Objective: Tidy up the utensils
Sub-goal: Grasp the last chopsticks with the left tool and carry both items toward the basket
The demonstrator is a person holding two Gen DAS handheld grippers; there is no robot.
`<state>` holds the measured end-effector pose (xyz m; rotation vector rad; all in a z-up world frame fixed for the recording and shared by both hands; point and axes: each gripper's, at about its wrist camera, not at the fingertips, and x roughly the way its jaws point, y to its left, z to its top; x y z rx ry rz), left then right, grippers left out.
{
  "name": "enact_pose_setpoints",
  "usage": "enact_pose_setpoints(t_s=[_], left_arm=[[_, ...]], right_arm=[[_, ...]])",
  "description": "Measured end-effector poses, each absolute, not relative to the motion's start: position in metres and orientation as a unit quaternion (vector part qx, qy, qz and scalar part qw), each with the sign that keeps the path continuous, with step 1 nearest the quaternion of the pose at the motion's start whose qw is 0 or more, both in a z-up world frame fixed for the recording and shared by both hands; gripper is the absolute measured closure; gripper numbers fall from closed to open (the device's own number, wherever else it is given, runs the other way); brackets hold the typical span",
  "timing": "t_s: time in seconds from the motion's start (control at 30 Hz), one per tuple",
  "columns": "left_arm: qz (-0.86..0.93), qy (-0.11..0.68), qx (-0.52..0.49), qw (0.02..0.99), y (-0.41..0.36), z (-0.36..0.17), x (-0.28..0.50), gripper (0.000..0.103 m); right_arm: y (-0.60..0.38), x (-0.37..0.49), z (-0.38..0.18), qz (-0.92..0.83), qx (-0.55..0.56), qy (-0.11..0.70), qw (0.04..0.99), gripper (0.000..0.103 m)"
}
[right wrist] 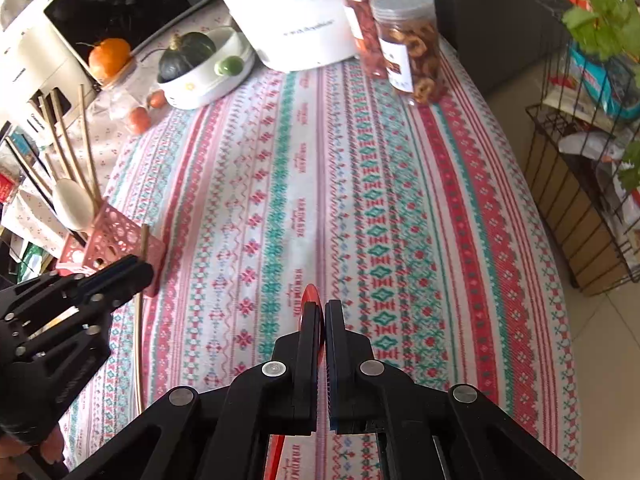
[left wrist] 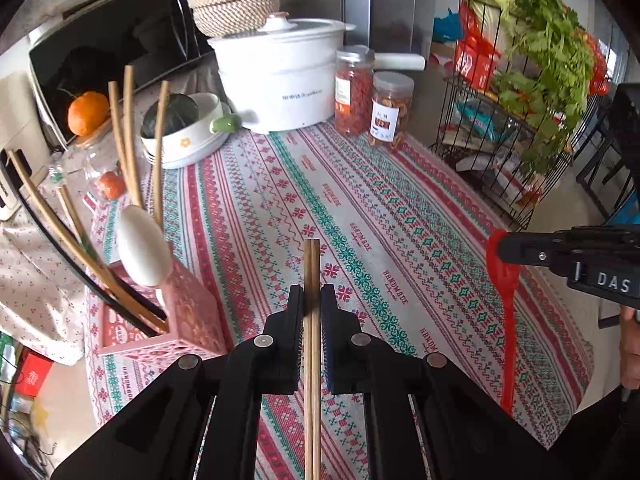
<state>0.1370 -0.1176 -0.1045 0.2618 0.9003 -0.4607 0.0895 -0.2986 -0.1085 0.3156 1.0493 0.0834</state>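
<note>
The left claw (left wrist: 311, 300) is clamped on a pair of slim wooden chopsticks (left wrist: 311, 272), long axis running straight ahead between the jaws, tips pointing away over the desk (left wrist: 400, 208) with its woven red-and-green patterned cloth. The right claw (right wrist: 323, 312) pinches a glossy red plastic spoon (left wrist: 505, 272), bowl up, handle hanging down. A perforated pink holder (left wrist: 192, 312) at the desk's left edge carries a white spoon (left wrist: 142, 248) and leaning chopsticks.

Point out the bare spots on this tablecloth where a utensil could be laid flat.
The widest bare stretch of tablecloth runs from the pink holder across to the jars. The near right edge is free too. It is crowded at the far left, around the bowl, the white pot and the small fruit.
</note>
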Motion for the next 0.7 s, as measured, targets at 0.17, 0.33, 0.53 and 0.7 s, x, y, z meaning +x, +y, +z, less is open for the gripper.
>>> enact_pose_setpoints(t_s=[0.17,0.33,0.53,0.7], left_arm=[[-0.218,0.400,0.080,0.887,-0.074,-0.074,0.121,0.095],[-0.207,0.369,0.028,0.906,-0.037,-0.046,0.114,0.095],[-0.189,0.293,-0.007,0.937,-0.003,-0.002,0.102,0.095],[-0.157,0.213,-0.075,0.961,0.030,0.024,0.099,0.095]], right_arm=[[-0.282,0.088,-0.093,0.053,0.139,0.473,0.869,0.101],[-0.260,0.087,-0.073,0.060,0.115,0.433,0.892,0.101],[-0.232,0.088,-0.051,0.073,0.084,0.383,0.917,0.101],[-0.215,0.092,-0.047,0.083,0.076,0.372,0.921,0.101]])
